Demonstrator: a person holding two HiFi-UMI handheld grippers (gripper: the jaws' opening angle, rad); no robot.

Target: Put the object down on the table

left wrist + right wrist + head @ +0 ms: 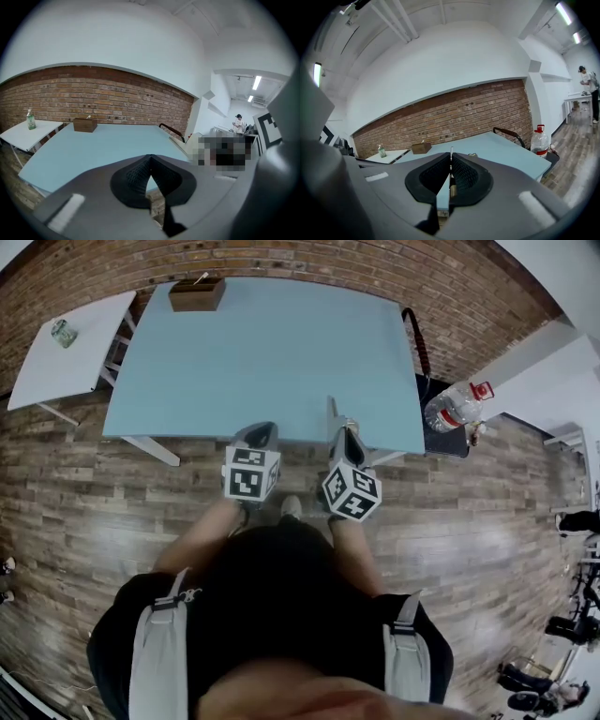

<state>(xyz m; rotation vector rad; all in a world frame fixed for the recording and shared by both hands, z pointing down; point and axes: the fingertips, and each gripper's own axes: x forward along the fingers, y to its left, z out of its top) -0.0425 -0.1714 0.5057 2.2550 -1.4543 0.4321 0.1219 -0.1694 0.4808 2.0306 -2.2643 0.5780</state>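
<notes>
At lower centre of the head view, the right gripper [345, 435] has its jaws pinched almost together on a thin metal object [451, 152]. The object stands upright between the pads, at the near edge of the light blue table [262, 352]. Just left of it, the left gripper [260, 434] has its jaws closed tip to tip on nothing, and a brown box [197, 294] sits at the table's far edge, near the frame's top.

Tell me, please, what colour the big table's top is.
The table top is light blue, clearest in the head view.
</notes>
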